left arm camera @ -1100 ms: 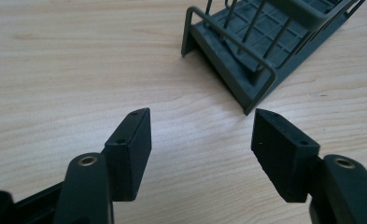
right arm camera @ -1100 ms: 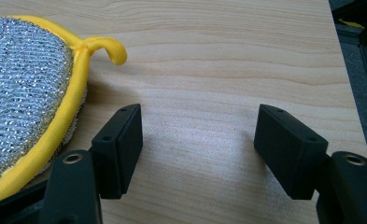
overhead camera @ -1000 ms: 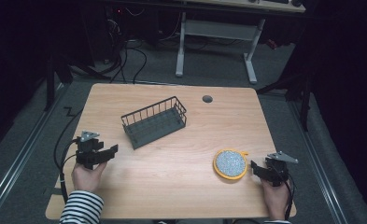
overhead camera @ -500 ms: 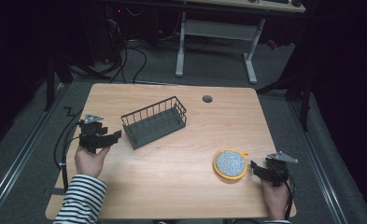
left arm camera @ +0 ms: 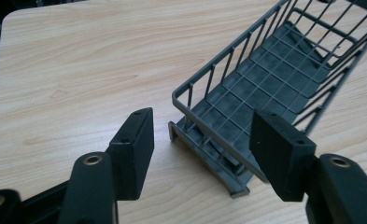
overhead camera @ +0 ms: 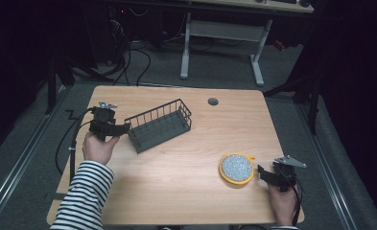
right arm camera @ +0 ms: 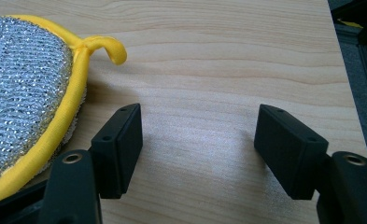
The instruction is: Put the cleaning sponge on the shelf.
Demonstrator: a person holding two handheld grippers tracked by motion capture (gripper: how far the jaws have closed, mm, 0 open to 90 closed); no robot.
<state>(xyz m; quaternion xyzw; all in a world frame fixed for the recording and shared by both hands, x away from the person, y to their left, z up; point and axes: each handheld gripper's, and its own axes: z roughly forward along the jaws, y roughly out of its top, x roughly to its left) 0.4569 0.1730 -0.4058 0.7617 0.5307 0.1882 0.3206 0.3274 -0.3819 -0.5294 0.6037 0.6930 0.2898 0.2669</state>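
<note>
one grey wire basket [overhead camera: 159,125]; round silver-mesh, yellow-rimmed scrubber [overhead camera: 236,168].

Light wood table [overhead camera: 176,158], rounded corners, round grommet hole [overhead camera: 213,101] near far edge at 12 o'clock. Grey carpet floor [overhead camera: 224,72]. Second desk beyond, white legs [overhead camera: 186,48]. Black cables [overhead camera: 138,62] on floor at 11 o'clock. Surroundings dark, table lit.

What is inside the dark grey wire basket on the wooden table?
The dark grey wire basket holds nothing: its grid floor shows bare in the high view and the left gripper view. The table surface directly beneath that floor is partly covered.
</note>
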